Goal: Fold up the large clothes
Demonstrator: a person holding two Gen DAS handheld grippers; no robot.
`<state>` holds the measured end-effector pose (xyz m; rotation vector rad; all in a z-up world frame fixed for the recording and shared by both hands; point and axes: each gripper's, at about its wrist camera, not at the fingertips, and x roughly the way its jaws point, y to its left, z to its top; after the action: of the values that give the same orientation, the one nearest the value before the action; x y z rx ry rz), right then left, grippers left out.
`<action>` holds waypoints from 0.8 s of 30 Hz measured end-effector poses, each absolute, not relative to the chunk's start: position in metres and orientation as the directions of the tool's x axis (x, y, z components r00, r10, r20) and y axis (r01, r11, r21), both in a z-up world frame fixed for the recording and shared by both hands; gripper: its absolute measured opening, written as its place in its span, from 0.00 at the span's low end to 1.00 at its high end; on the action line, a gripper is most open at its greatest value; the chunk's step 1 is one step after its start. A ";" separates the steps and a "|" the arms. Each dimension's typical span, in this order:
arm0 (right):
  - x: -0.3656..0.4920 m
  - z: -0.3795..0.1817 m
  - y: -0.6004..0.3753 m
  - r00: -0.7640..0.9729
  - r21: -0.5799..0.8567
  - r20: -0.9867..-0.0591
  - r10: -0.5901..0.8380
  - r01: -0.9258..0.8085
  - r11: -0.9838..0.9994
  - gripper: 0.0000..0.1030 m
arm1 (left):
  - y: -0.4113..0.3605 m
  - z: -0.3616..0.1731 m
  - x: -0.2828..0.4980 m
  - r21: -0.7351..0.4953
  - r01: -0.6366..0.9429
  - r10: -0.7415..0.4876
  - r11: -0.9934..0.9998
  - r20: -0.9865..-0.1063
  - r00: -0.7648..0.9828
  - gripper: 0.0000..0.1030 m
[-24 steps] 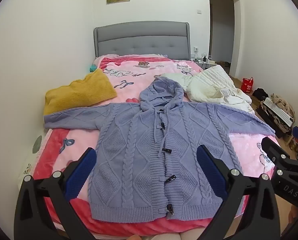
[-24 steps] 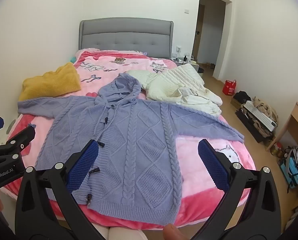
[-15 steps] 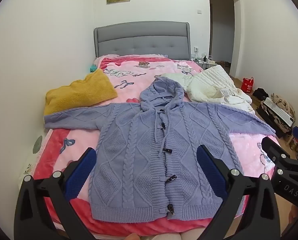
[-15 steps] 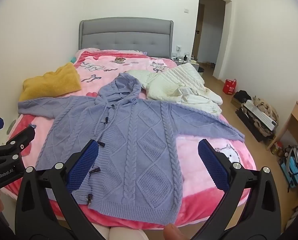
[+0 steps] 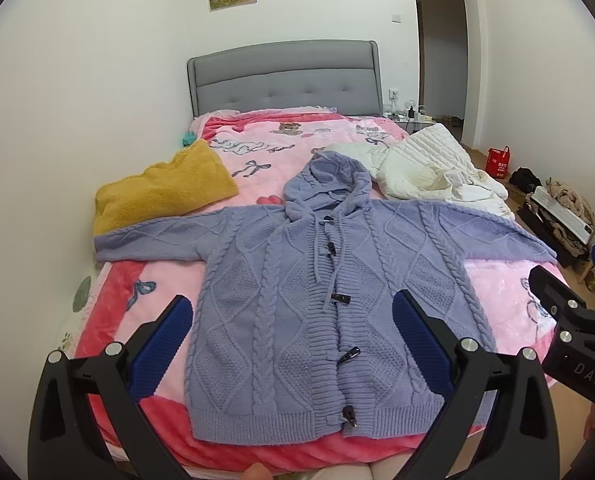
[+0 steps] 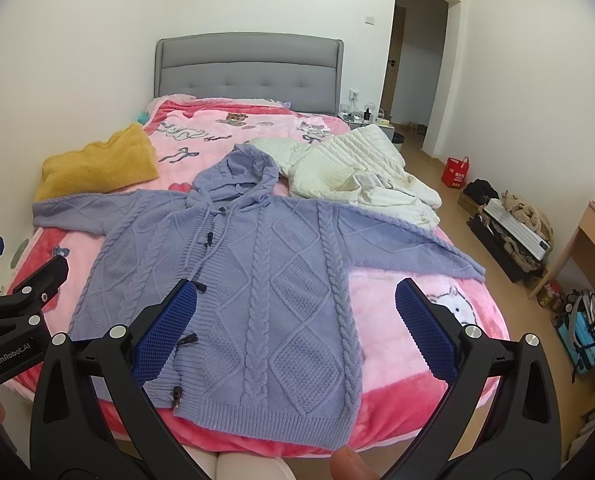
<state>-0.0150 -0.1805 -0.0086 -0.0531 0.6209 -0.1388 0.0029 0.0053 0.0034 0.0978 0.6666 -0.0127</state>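
Note:
A lavender cable-knit hooded cardigan (image 5: 321,304) (image 6: 257,280) lies flat and face up on the bed, toggles fastened, both sleeves spread sideways and the hem at the near edge. My left gripper (image 5: 293,344) hovers above its lower half, jaws wide open with nothing between them. My right gripper (image 6: 295,332) hangs over the cardigan's right lower part, also wide open and empty. Each gripper's black frame shows at the other view's edge.
The bed carries a pink cartoon blanket (image 5: 265,148). A yellow fleece (image 5: 165,188) lies at the left, a white quilted garment (image 5: 429,168) at the right by the hood. Grey headboard (image 5: 285,76) at the back. Bags and boxes (image 6: 509,216) line the floor on the right.
Both views have crept slightly forward and down toward the cardigan; otherwise nothing has moved and both grippers stay open.

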 end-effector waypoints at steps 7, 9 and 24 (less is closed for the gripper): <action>-0.014 -0.008 -0.179 0.806 -0.087 -0.574 -0.143 0.114 0.990 0.93 | 0.002 0.004 0.001 0.080 0.043 0.015 0.996 -0.614 0.789 0.95; -0.014 -0.007 -0.180 0.807 -0.085 -0.573 -0.141 0.112 0.990 0.93 | 0.005 0.004 0.003 0.057 0.048 -0.002 0.997 -0.619 0.785 0.95; -0.014 0.000 -0.178 0.818 -0.089 -0.559 -0.137 0.105 0.991 0.93 | 0.006 0.008 -0.002 0.043 0.044 -0.009 0.998 -0.610 0.793 0.95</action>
<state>-0.0136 -0.1780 0.0000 -0.0551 0.6002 -0.1286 -0.0016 0.0058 0.0081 0.0558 0.6552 -0.0284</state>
